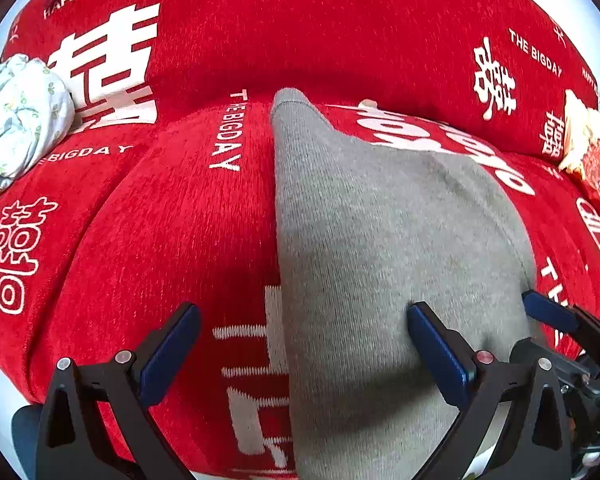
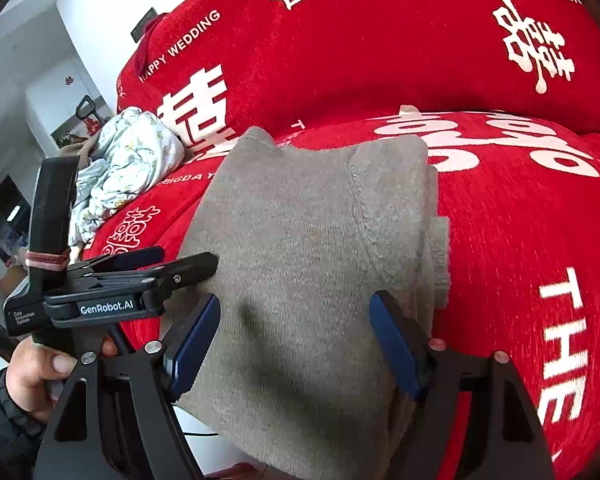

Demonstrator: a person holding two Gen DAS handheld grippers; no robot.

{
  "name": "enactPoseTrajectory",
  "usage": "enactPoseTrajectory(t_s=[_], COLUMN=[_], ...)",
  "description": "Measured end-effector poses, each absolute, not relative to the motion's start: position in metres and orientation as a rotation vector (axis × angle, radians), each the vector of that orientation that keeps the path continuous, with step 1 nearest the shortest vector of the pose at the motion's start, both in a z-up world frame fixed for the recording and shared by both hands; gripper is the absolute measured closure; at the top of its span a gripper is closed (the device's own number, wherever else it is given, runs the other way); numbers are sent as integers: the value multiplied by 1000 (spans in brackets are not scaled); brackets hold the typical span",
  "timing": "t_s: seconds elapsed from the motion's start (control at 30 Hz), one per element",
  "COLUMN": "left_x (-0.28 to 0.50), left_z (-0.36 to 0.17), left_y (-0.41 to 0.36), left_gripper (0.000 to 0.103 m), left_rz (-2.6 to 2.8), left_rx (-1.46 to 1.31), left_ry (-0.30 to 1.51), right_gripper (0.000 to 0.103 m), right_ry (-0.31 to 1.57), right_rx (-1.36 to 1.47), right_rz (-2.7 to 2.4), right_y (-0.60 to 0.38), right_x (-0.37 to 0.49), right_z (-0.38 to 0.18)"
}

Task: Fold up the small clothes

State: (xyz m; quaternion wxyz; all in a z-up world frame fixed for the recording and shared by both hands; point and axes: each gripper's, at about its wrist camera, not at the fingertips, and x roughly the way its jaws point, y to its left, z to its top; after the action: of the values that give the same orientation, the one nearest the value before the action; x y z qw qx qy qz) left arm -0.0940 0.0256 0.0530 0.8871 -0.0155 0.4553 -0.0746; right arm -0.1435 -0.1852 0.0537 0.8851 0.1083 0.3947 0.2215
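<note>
1. In the left wrist view we see the grey garment (image 1: 380,260) lying on the red sofa cover (image 1: 160,220), one narrow end reaching up to the seat's back crease. The left gripper (image 1: 304,356) hangs over its near part, fingers (image 1: 172,352) spread wide, pads clear of the cloth.
2. The right wrist view adds what the left hides: the garment (image 2: 308,240) is folded in layers, with a stitched seam and a ribbed cuff poking out at its right edge. The right gripper (image 2: 296,344) stands open above it, gripping nothing.
3. Only here do we see the person's hand (image 2: 40,368) holding the left gripper (image 2: 140,272); its fingers look parted, though the side angle is poor.
4. The garment is a soft, fuzzy knit; the cover is ribbed chenille with white woven lettering.
5. A crumpled floral cloth (image 1: 16,120) sits at the left end of the sofa.
</note>
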Motion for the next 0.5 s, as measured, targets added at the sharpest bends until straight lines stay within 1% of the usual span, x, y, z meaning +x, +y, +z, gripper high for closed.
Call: enactPoseTrajectory(t_s=[0.2, 0.23, 0.3, 0.5], left_x=[-111, -116, -123, -147], left_z=[57, 59, 62, 82], left_y=[24, 23, 22, 17], left_gripper=[0, 0, 0, 0], left_rz=[-138, -132, -134, -164], left_rx=[18, 34, 49, 37], left_ry=[947, 937, 918, 813], right_gripper=[23, 20, 19, 19], right_ry=[852, 873, 908, 783], right_rx=[183, 150, 101, 160], right_rz=[399, 353, 275, 217], right_y=[-184, -183, -183, -198], right_x=[-152, -154, -158, -185], right_z=[57, 57, 53, 60])
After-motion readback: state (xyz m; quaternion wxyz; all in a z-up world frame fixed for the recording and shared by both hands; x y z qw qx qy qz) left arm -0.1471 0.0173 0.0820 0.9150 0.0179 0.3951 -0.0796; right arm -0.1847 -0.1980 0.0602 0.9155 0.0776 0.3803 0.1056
